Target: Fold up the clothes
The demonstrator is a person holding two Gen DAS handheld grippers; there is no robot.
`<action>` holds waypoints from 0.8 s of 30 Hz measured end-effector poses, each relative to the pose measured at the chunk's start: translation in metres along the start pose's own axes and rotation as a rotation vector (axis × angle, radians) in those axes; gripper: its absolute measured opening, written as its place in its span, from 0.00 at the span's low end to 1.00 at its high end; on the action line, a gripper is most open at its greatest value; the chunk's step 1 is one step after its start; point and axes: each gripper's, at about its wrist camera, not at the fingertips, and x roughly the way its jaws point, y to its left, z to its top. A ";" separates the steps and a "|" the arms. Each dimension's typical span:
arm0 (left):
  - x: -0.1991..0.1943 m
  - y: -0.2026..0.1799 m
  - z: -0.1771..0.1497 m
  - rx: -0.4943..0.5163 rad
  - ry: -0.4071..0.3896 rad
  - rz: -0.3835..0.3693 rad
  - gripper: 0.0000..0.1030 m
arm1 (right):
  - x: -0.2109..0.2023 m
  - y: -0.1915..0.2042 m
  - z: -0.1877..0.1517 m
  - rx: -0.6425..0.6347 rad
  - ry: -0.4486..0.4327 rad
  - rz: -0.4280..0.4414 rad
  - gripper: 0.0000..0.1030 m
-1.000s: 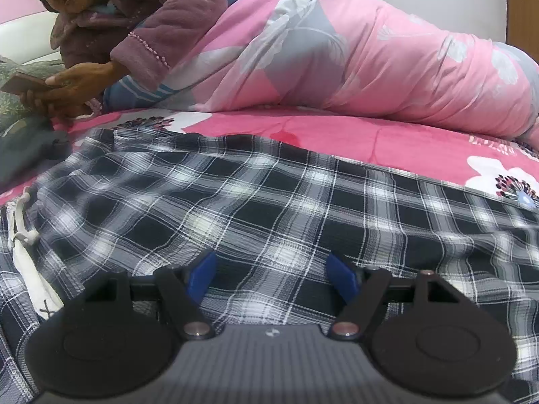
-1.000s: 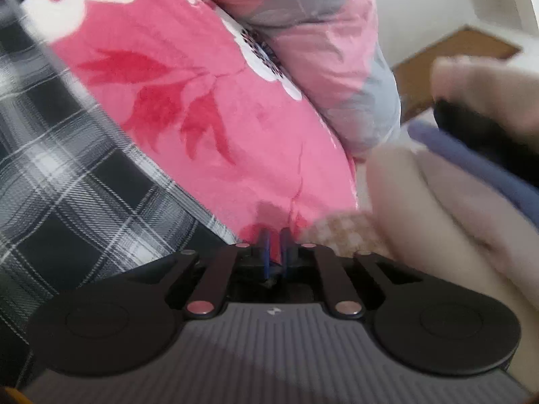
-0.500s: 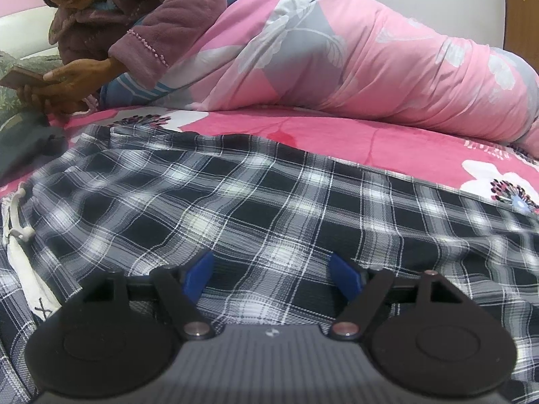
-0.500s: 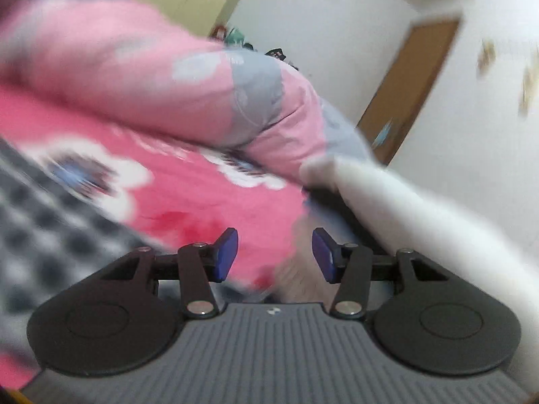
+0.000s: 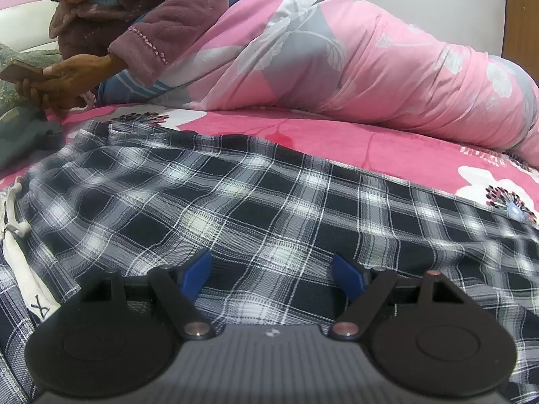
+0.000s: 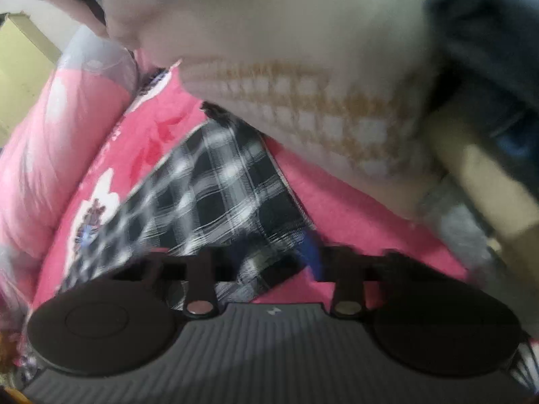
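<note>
Left wrist view: the left gripper [image 5: 273,269] hovers wide open and empty over plaid drawstring trousers [image 5: 269,202] lying flat and unfolded on the pink bedsheet [image 5: 337,141]; right wrist view, blurred: the right gripper [image 6: 259,259] looks parted around their hem, not visibly gripping, so folding seems barely begun.

Right wrist view motion-blurred throughout; right gripper [image 6: 266,256] fingertips smeared, left one lost against plaid garment [image 6: 215,188]; pale checked cloth [image 6: 303,107] indistinct; left wrist view: garment cut off by lower and right edges
</note>
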 end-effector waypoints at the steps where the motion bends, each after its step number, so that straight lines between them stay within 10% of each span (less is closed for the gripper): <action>1: 0.000 0.000 0.000 -0.002 -0.001 -0.001 0.78 | 0.001 0.006 -0.001 -0.072 -0.009 -0.024 0.00; 10: 0.001 0.001 -0.001 -0.005 -0.002 0.001 0.78 | 0.014 0.053 -0.019 -0.592 -0.081 -0.426 0.00; 17: 0.002 0.002 -0.001 -0.007 -0.003 0.000 0.78 | -0.028 0.003 -0.004 -0.047 -0.127 -0.128 0.05; 20: 0.002 0.003 -0.001 -0.010 -0.004 -0.002 0.78 | -0.029 -0.026 0.001 0.186 -0.059 -0.008 0.30; 24: 0.002 0.004 -0.001 -0.019 -0.007 -0.009 0.78 | -0.011 -0.015 0.002 0.134 0.005 -0.022 0.32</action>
